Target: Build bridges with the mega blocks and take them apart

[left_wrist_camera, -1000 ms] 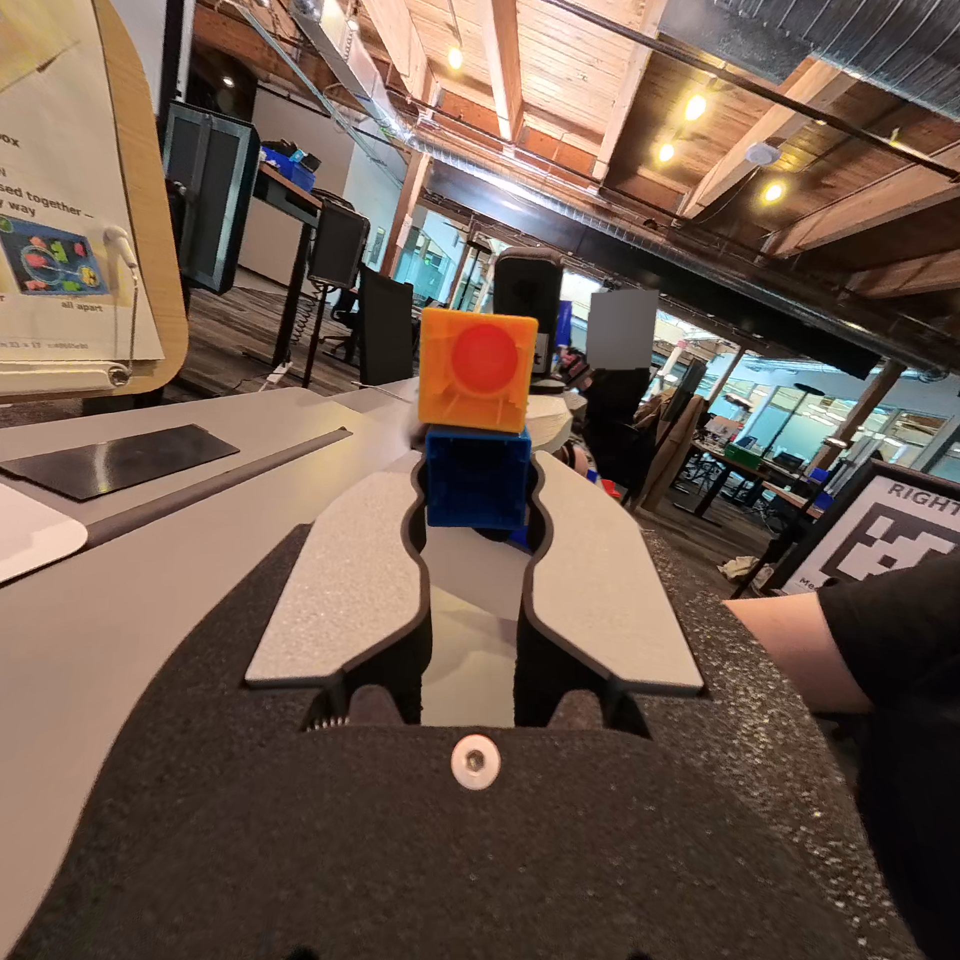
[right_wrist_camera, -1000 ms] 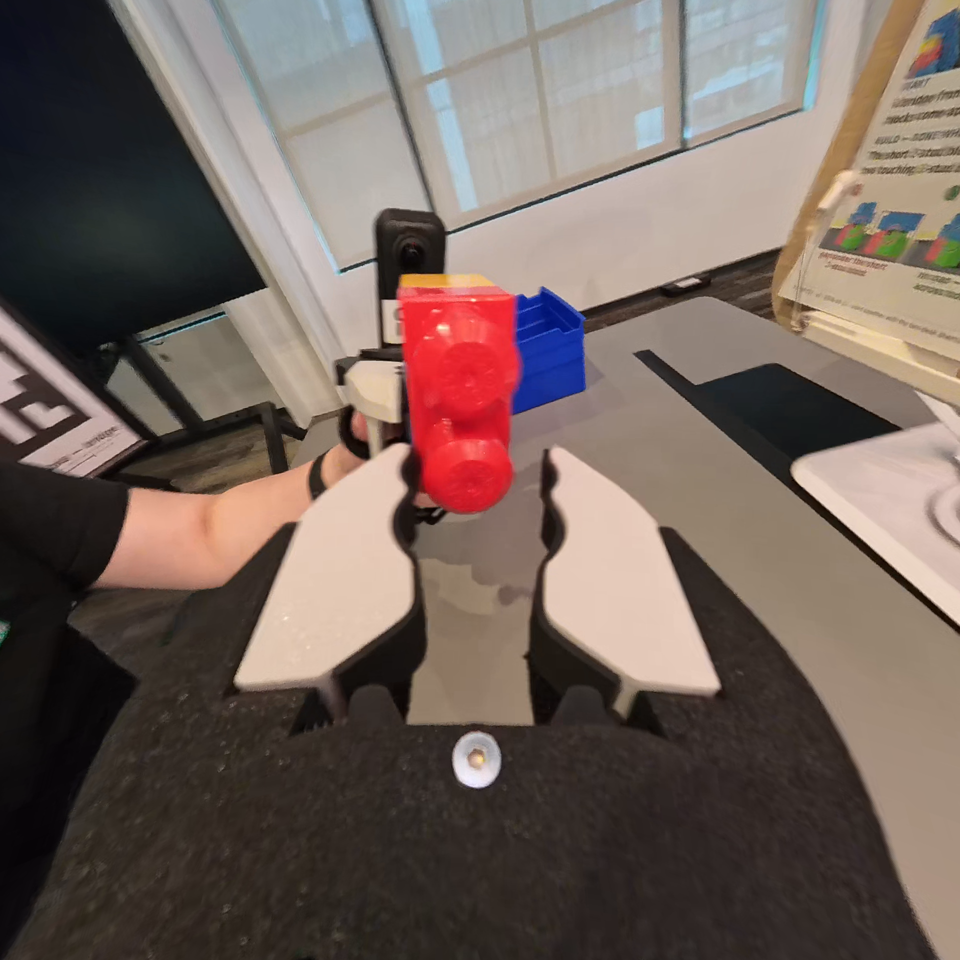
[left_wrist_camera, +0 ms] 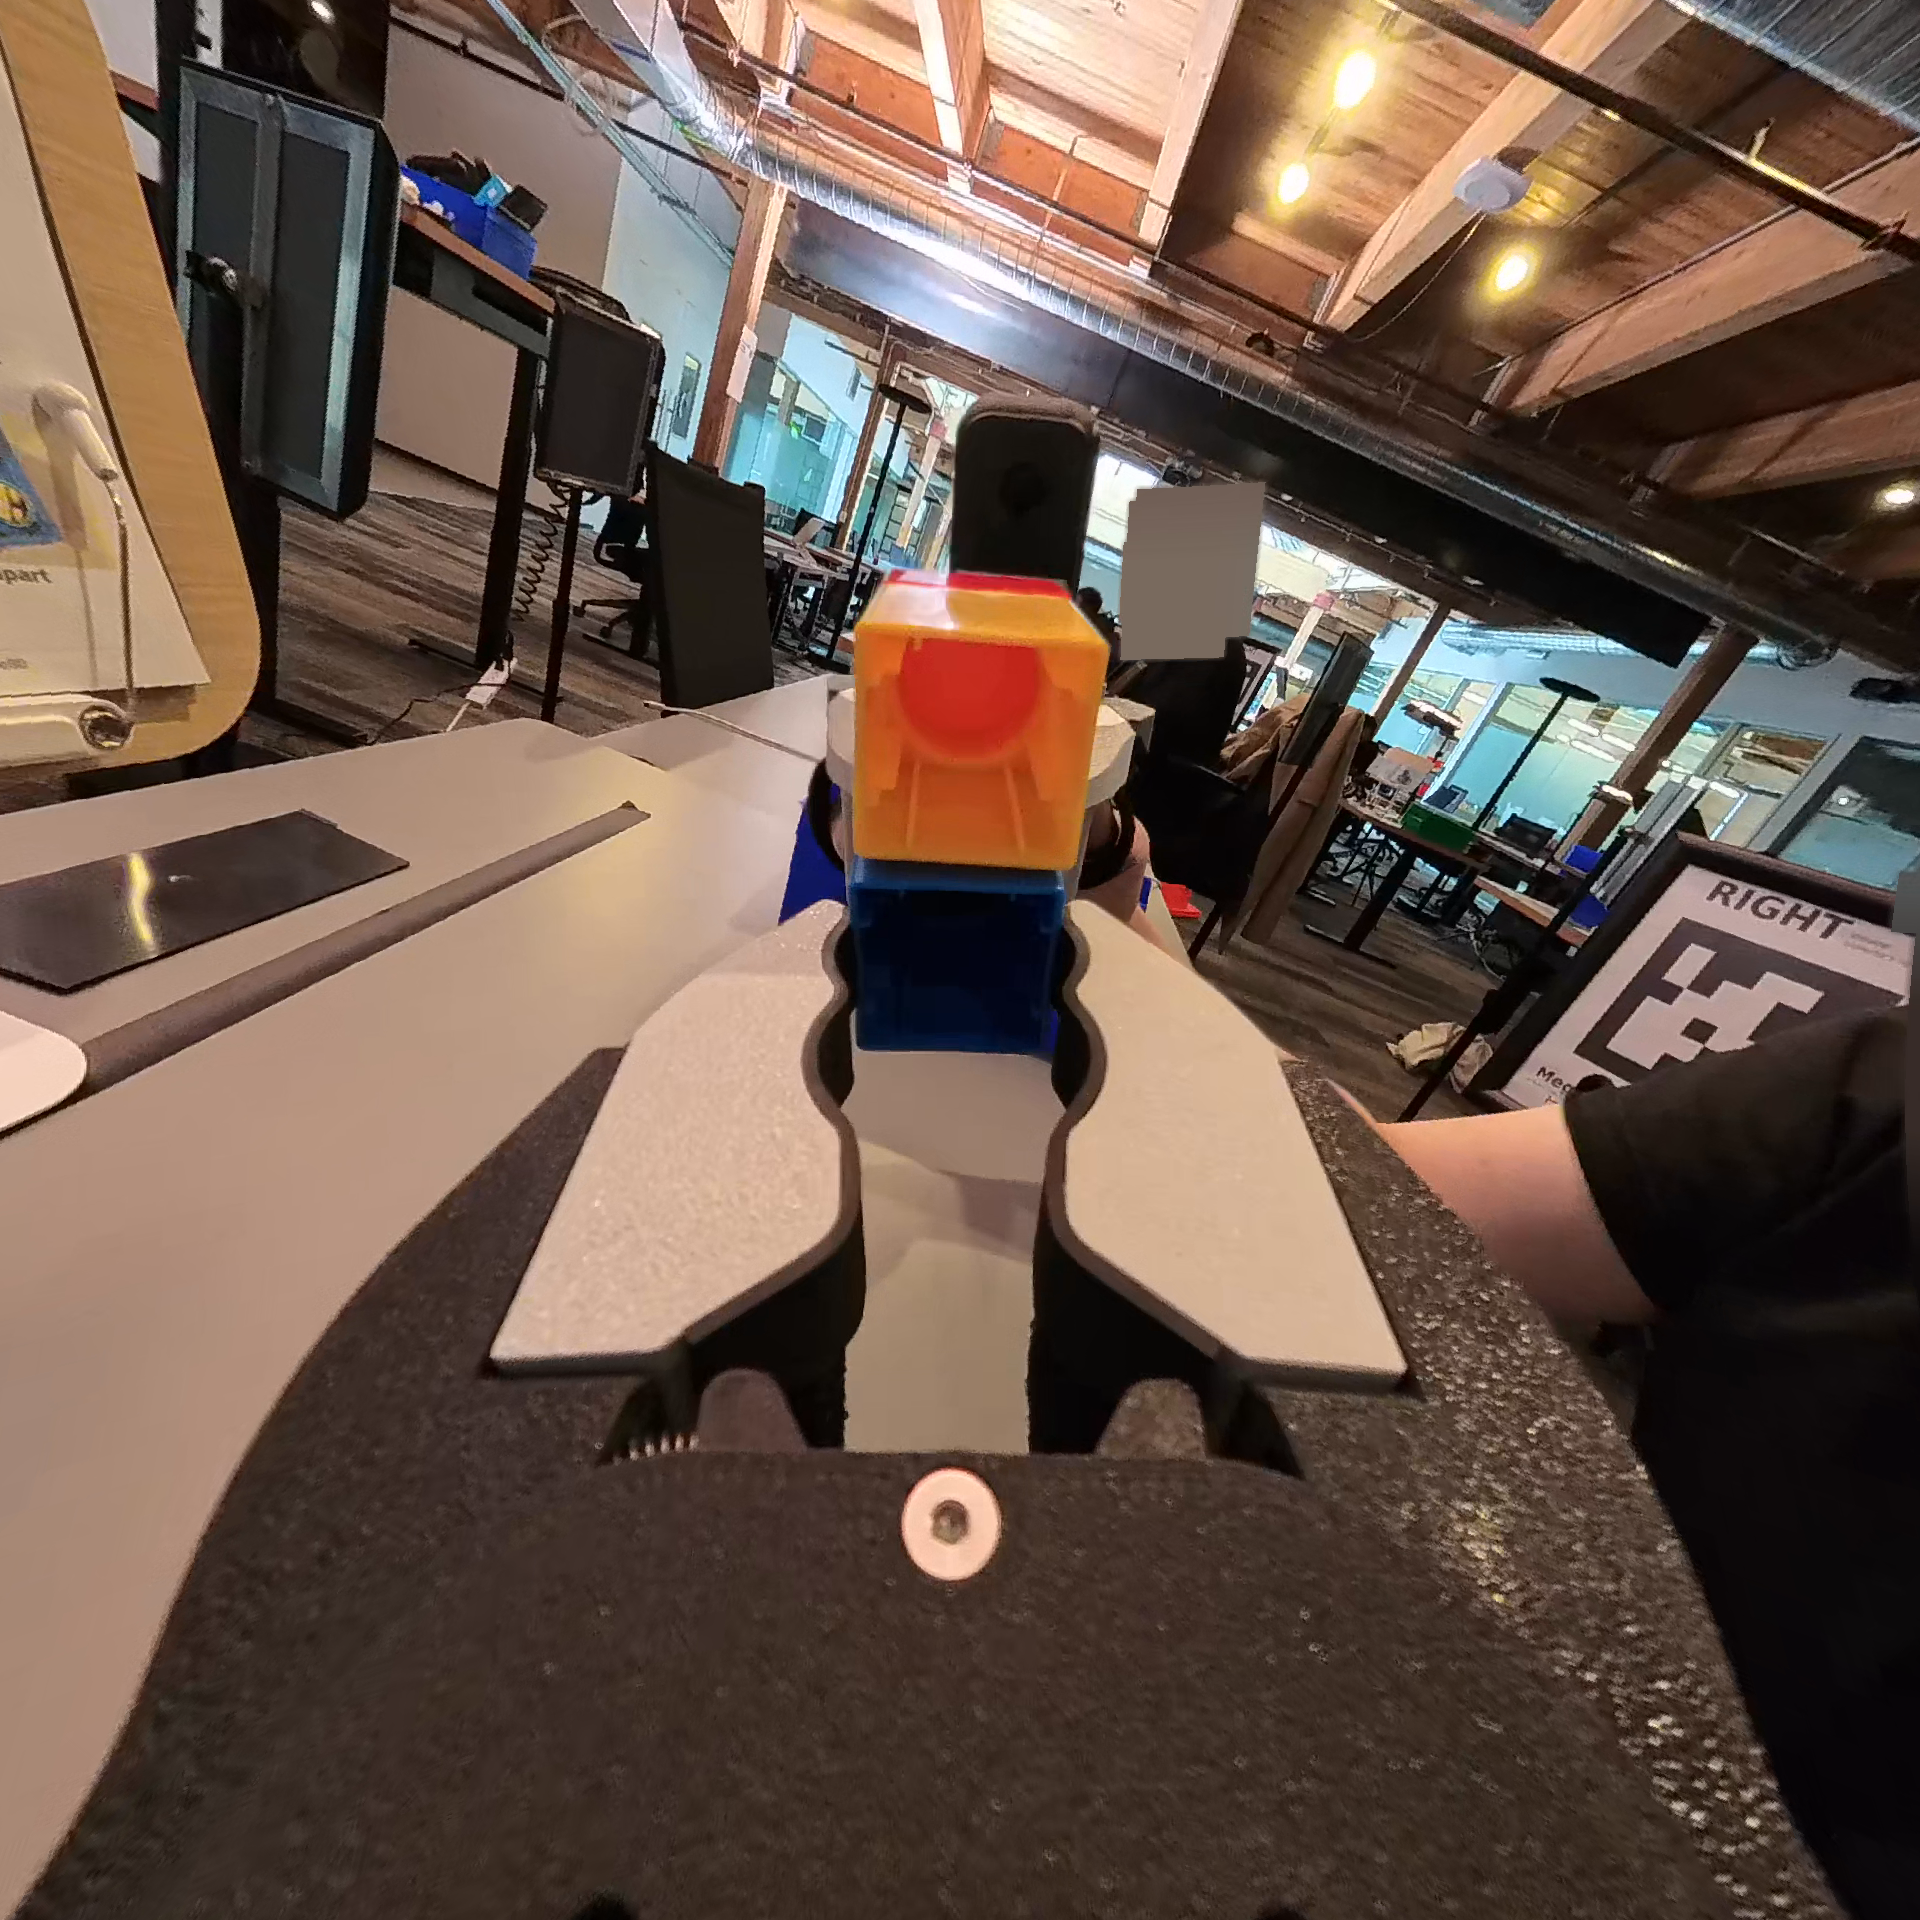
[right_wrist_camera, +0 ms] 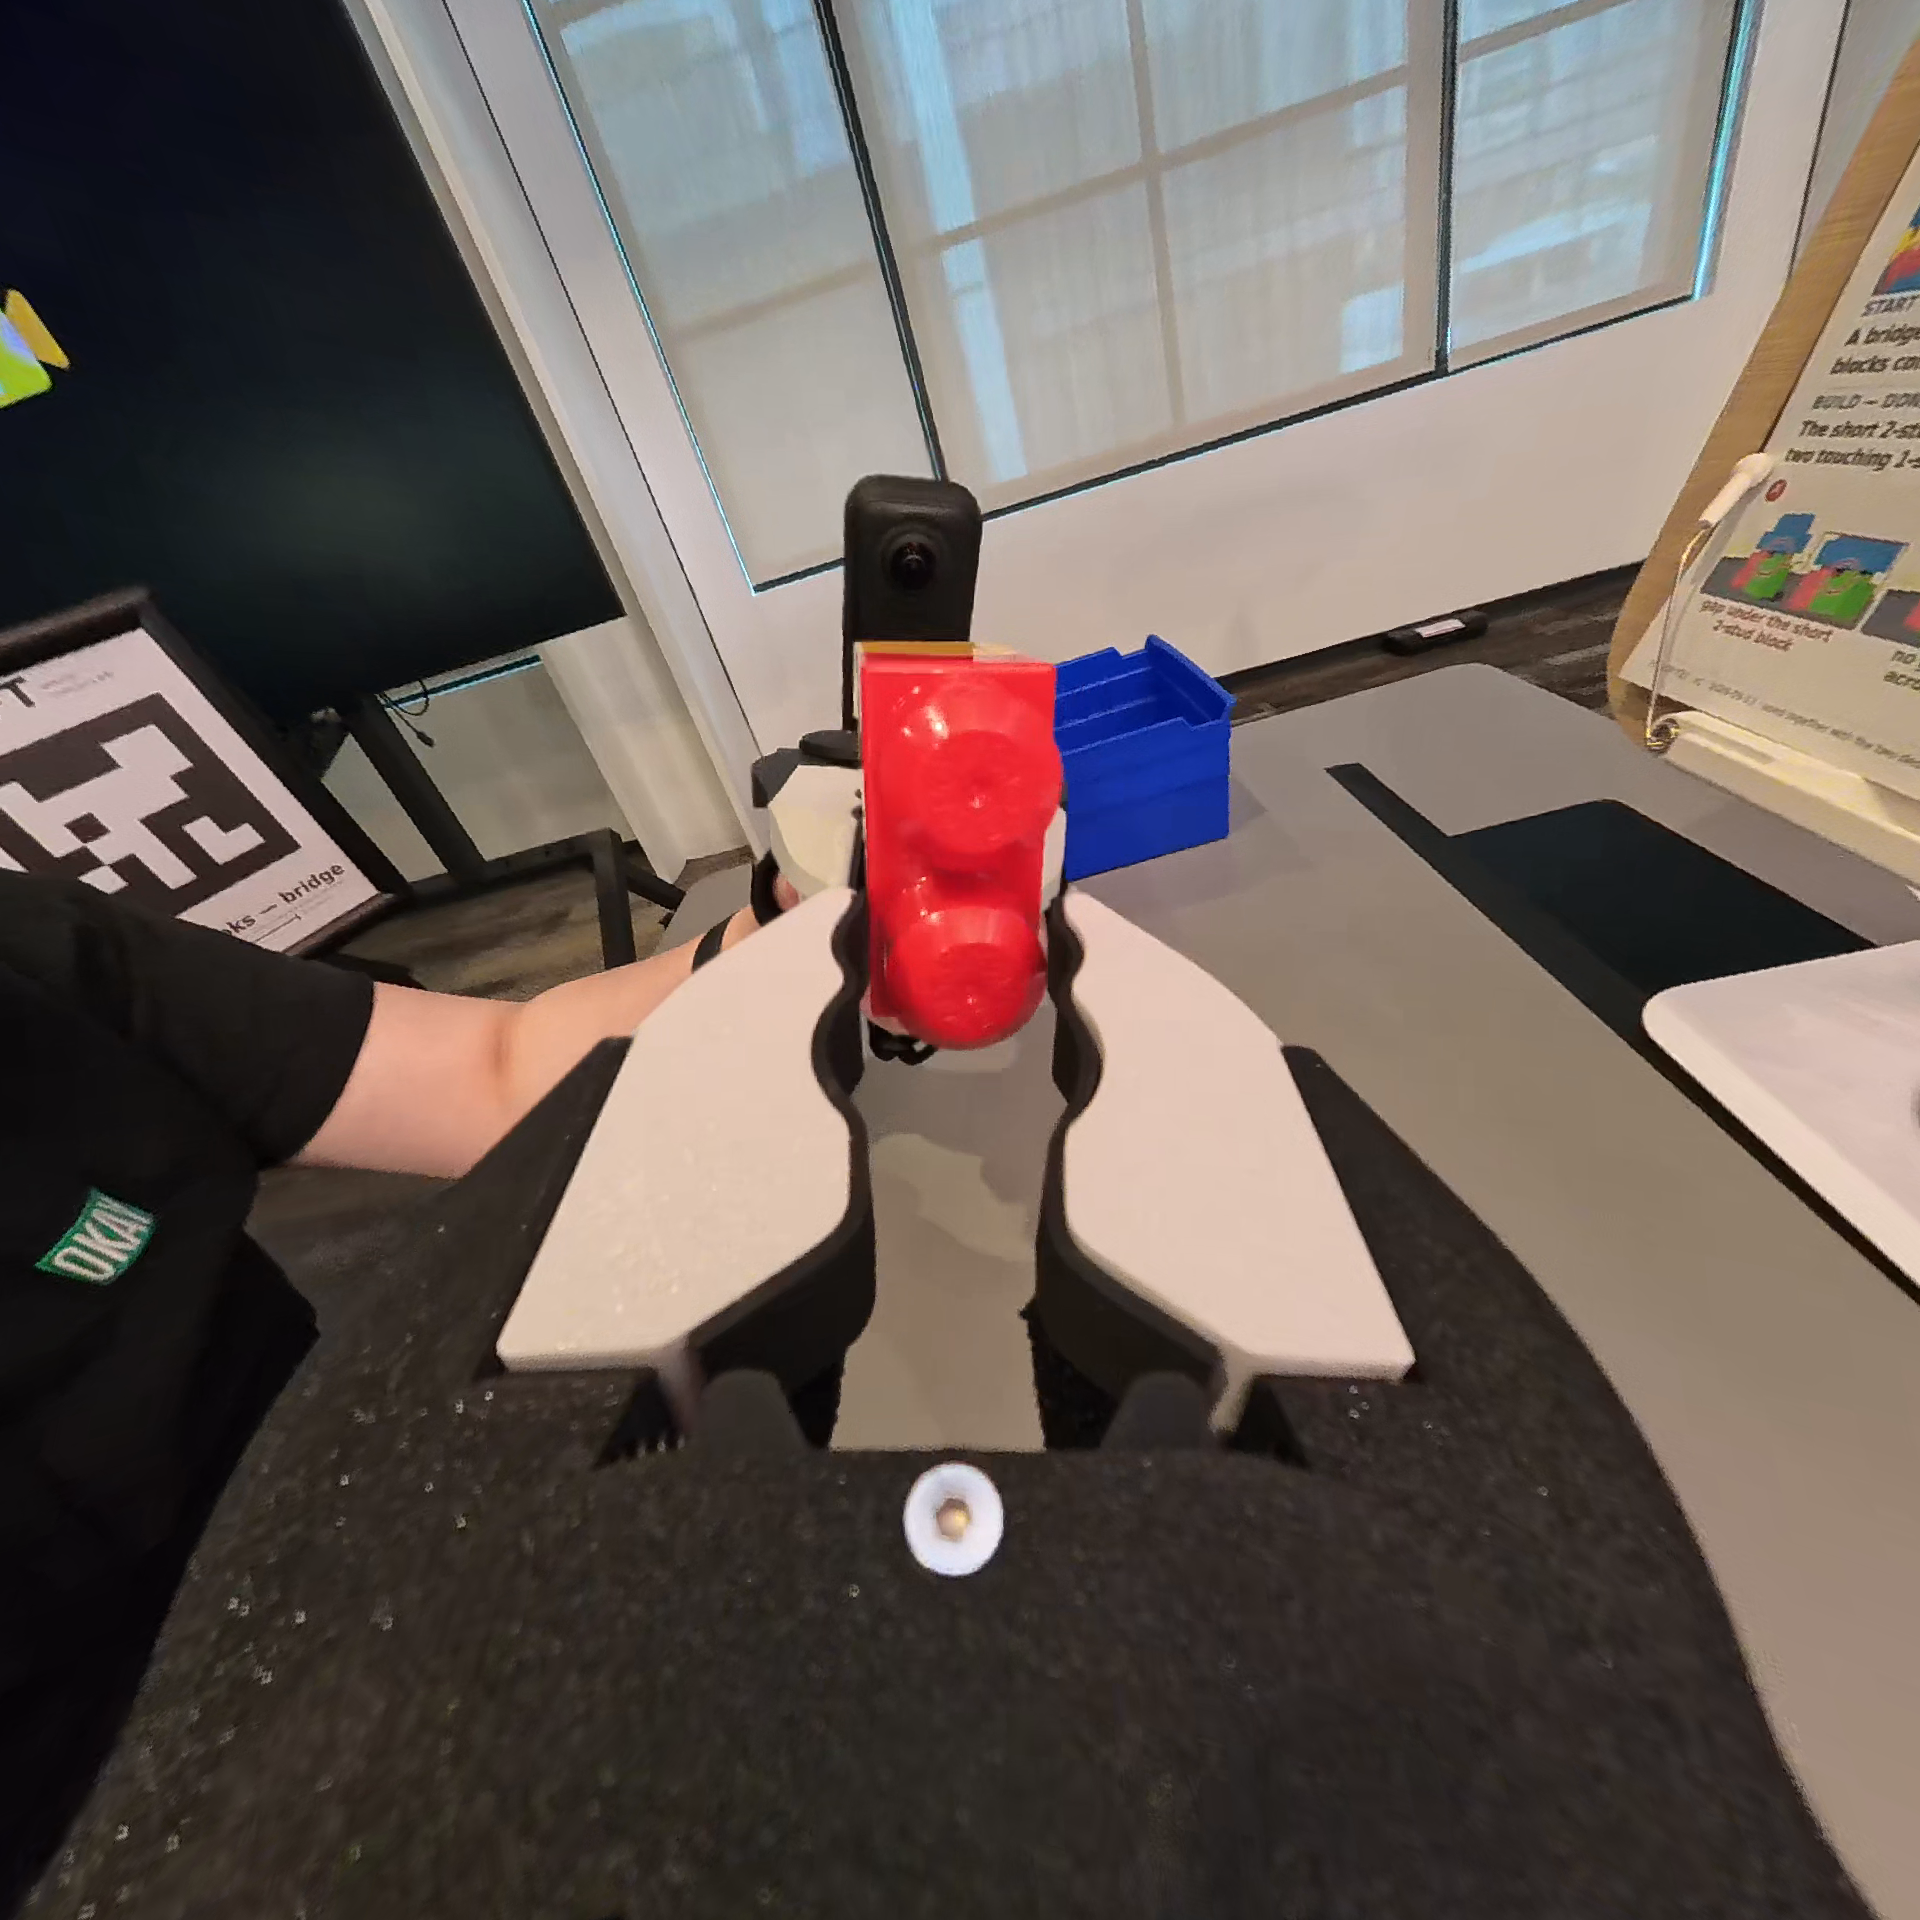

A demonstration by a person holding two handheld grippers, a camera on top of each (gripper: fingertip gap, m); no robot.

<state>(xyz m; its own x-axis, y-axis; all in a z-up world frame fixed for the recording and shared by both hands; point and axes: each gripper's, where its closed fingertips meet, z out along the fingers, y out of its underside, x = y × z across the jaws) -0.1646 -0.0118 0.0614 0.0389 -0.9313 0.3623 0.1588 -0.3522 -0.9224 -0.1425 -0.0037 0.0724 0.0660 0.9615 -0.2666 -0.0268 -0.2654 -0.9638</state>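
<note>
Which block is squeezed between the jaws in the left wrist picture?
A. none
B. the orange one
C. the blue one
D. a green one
C: the blue block sits between the left gripper's jaws, while the orange block sticks out above them.

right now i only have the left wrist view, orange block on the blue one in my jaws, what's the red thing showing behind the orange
Observer: A red block with two studs, both facing the right wrist camera.
Operator: is anything holding it
Observer: Yes, the right gripper has its jaws closed against the sides of the lower stud end.
Operator: what's past the blocks on that side
Observer: A blue bin sits on the grey table, just beyond the red block.
</note>
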